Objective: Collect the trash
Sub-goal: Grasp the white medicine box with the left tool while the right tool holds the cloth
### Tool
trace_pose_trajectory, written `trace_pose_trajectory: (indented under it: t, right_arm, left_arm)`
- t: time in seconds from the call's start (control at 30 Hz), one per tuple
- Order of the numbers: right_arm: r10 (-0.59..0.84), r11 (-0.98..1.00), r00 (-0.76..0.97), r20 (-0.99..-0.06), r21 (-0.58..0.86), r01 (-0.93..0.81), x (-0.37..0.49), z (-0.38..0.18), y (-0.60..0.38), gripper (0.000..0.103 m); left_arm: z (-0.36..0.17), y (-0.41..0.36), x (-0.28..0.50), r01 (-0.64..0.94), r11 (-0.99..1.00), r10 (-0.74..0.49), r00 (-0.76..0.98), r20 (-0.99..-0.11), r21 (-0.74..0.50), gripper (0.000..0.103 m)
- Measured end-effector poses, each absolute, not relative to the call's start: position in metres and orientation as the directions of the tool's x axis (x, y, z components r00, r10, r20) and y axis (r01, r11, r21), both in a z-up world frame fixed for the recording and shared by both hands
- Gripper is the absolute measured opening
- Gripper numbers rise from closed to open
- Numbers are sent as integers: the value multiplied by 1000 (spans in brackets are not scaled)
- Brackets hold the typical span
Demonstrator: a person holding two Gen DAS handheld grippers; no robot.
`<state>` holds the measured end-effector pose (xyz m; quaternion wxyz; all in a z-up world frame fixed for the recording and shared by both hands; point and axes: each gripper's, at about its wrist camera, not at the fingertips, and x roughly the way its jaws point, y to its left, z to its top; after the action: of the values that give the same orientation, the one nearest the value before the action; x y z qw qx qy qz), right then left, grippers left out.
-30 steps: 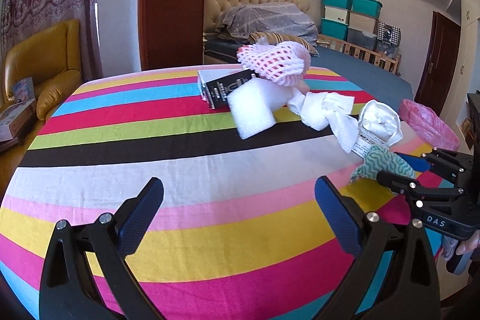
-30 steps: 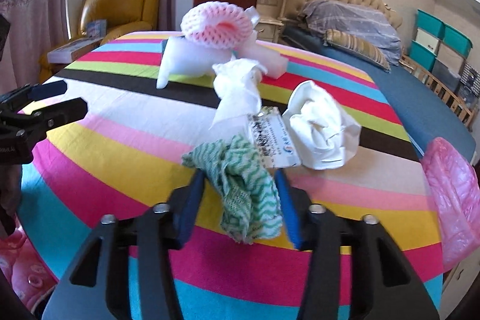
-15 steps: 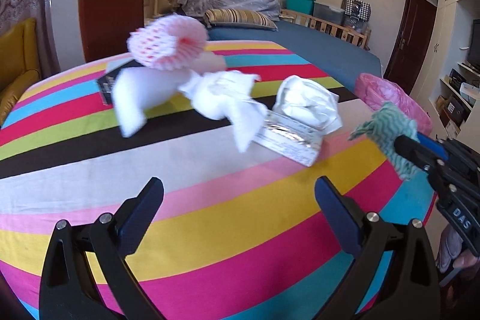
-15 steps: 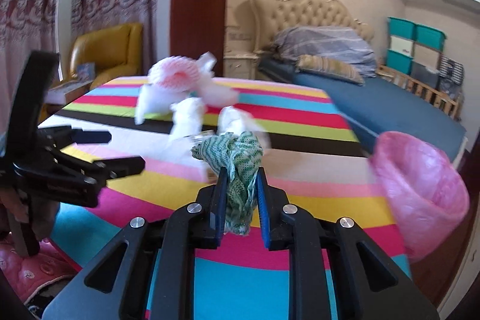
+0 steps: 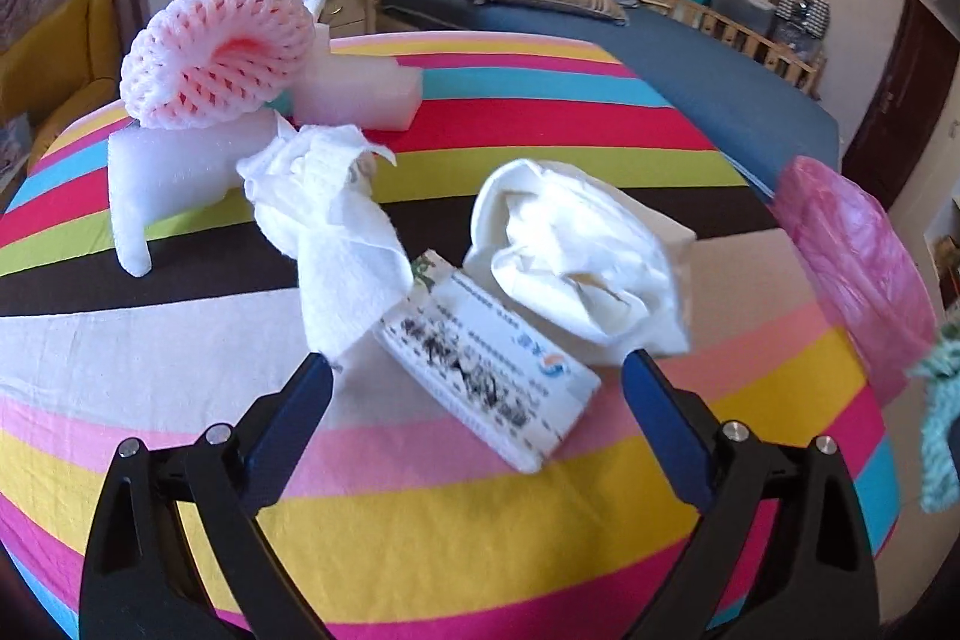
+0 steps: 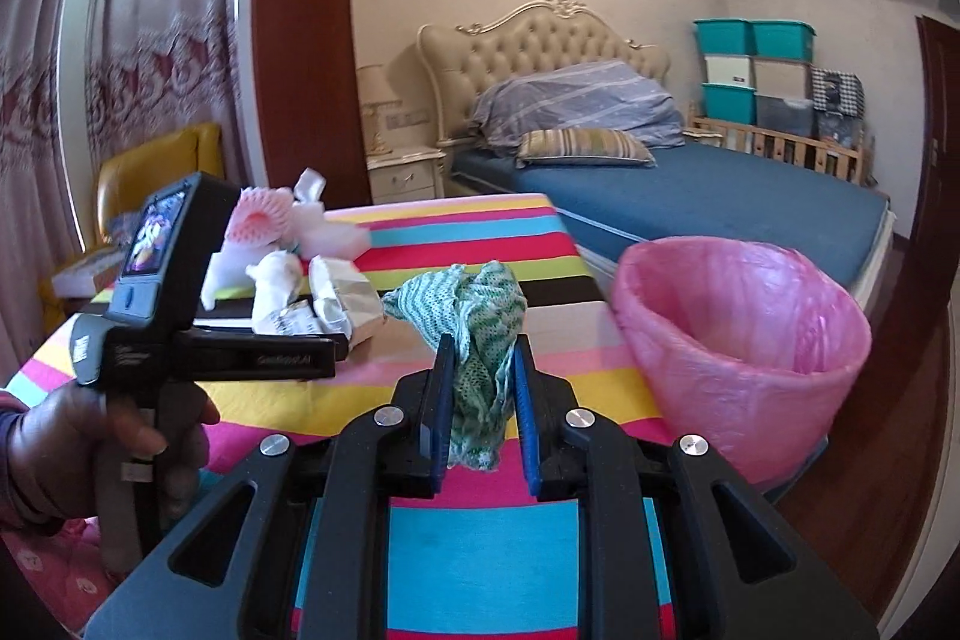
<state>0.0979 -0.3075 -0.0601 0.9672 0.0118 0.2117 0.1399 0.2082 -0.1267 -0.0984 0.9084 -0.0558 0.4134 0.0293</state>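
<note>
While the right gripper [image 6: 478, 388] clamps the green cloth [image 6: 480, 322] left of the pink bin [image 6: 744, 340], its loose tail may catch the near rim; the left gripper [image 5: 477, 388] gapes over the printed box [image 5: 486, 370].

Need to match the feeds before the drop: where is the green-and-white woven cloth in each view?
Left wrist view: green-and-white woven cloth at the far right edge, blurred.
Right wrist view: cloth centre, clamped in the right gripper.
Shared landmark: pink-lined bin.
</note>
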Motion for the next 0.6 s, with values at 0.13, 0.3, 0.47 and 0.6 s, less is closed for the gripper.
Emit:
trace_pose_trajectory:
  t: [0.13,0.3,0.47,0.6]
  right_arm:
    - [263,965,875,-407,101,-243,98,-64,-317,19]
    - [265,964,872,-412,117,-238,102,-68,-321,19]
    - [289,957,862,-416,109,-268,105,-69,-303,19]
    - [300,953,856,-421,91,-289,102,-67,-290,19]
  left_arm:
    - [-101,-111,209,-143,988,43,628,-777,-61,91]
    - [-101,-77,182,-163,985,62,620,-782,-51,91]
    - [-97,-57,171,-132,989,29,634,-773,-72,88]
    - [-92,-67,181,-38,995,-44,656,-754,-90,83]
